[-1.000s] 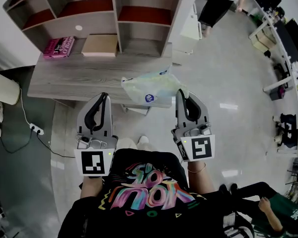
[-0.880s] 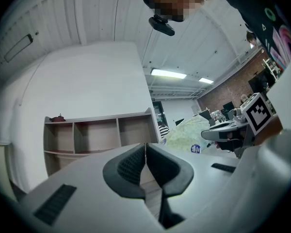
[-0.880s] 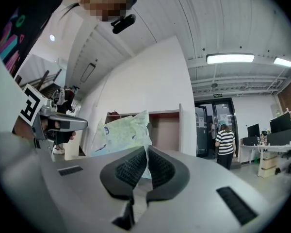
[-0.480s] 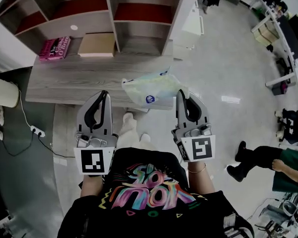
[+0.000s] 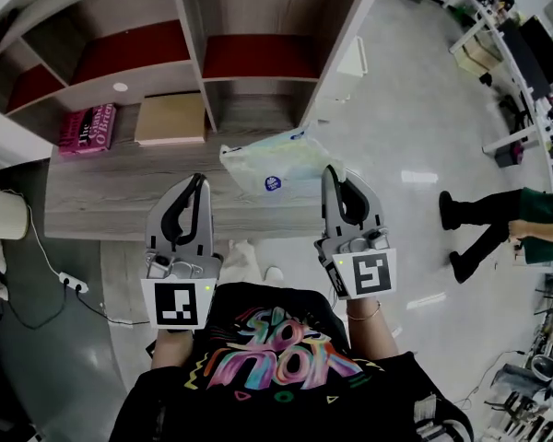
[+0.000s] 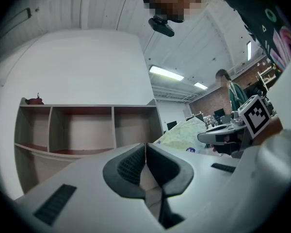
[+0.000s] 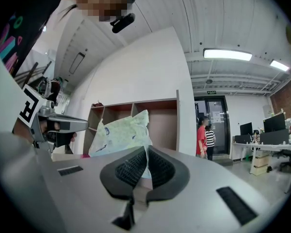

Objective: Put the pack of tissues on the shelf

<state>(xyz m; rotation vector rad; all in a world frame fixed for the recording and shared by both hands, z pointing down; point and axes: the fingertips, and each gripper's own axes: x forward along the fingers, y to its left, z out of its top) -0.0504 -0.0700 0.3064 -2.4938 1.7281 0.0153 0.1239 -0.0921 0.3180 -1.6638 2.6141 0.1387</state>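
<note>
The pack of tissues (image 5: 278,167) hangs over the desk (image 5: 111,196), short of the shelf (image 5: 189,44). It looks light, soft and slick-wrapped, so expect it to sag and swing. Your right gripper (image 5: 331,177) pinches only the wrapper's edge, where a bite on the body would be surer, and your left gripper (image 5: 195,185) is closed on nothing.

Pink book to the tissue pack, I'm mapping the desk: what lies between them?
A flat tan book on the desk, left of the tissue pack; the head view shows it.
</note>
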